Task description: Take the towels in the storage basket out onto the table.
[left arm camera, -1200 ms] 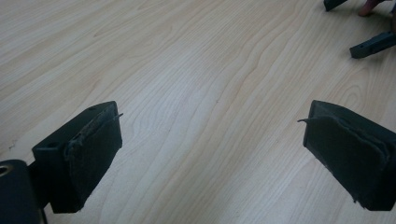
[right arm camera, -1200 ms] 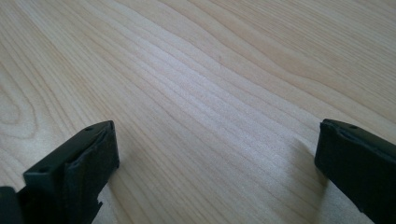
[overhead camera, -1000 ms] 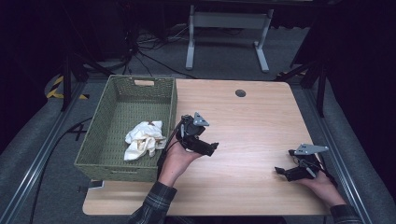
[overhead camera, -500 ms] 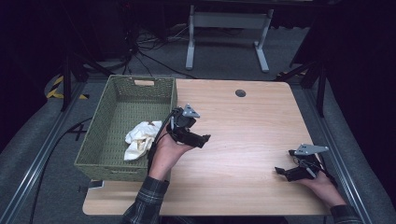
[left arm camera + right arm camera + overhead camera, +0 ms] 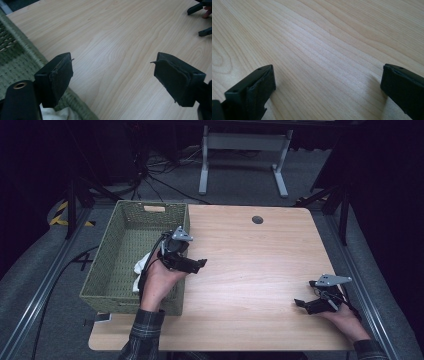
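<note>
My left gripper [image 5: 199, 264] hangs open over the right rim of a green woven basket [image 5: 116, 251], its jaws pointing out over the wooden table [image 5: 250, 260]. In the left gripper view the left gripper [image 5: 112, 75] holds nothing, with the basket [image 5: 17, 57] at lower left and a bit of white cloth [image 5: 56, 113] below the jaws. The white cloth [image 5: 142, 268] lies in the basket, partly hidden by my left hand. My right gripper [image 5: 298, 303] rests open near the table's front right corner. The right gripper [image 5: 327, 85] holds nothing over bare wood.
A dark round hole [image 5: 257, 219] sits near the table's far edge. Beyond the table stand a white metal frame [image 5: 240, 160] and floor cables [image 5: 165, 170]. The other gripper's jaws [image 5: 200, 10] show at the top right of the left gripper view.
My left gripper has moved left and toward the far side, from over the table to above the basket's right rim. The right gripper has stayed put.
</note>
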Motion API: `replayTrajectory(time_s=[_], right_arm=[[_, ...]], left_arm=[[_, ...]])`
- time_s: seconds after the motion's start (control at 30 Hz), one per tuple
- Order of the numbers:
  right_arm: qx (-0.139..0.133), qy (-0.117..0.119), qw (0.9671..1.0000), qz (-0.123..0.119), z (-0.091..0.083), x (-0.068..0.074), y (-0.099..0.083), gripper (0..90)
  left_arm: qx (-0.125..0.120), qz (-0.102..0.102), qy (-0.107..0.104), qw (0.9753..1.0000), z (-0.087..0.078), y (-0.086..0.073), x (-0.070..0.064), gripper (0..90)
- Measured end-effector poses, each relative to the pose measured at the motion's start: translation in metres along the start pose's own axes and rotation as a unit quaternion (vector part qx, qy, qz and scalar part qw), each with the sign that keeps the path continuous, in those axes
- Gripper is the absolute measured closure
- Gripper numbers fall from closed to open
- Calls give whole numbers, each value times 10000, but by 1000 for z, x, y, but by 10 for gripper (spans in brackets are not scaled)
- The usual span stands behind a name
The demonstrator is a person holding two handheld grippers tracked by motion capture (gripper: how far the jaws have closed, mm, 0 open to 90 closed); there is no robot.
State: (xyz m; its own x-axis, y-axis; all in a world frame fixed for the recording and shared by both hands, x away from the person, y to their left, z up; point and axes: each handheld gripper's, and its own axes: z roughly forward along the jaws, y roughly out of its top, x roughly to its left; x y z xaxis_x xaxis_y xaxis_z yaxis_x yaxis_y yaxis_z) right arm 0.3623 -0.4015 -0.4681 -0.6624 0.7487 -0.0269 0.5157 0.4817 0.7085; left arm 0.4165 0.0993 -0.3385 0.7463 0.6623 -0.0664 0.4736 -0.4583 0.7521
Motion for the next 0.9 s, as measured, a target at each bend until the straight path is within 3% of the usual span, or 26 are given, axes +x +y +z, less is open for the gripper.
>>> replayTrajectory(time_s=[0.2,0.23,0.4,0.6,0.77,0.87,0.9], right_arm=[[0,-1,10000,0,0,0,0,0],[1,0,10000,-4,0,0,0,0],[0,0,10000,1,0,0,0,0],[-2,0,10000,2,0,0,0,0],[-2,1,10000,1,0,0,0,0],[-3,1,10000,3,0,0,0,0],[-2,1,10000,4,0,0,0,0]], left_arm=[[-29,-92,34,9999,-10,-6,9,187],[3,-156,153,9998,-13,-9,12,187],[-14,-233,290,9993,-21,-16,22,203],[-67,-310,362,9988,-28,-22,31,221],[-59,-444,554,9975,-37,-31,43,251],[11,-399,691,9968,-36,-36,50,269],[36,-482,736,9961,-36,-38,51,269]])
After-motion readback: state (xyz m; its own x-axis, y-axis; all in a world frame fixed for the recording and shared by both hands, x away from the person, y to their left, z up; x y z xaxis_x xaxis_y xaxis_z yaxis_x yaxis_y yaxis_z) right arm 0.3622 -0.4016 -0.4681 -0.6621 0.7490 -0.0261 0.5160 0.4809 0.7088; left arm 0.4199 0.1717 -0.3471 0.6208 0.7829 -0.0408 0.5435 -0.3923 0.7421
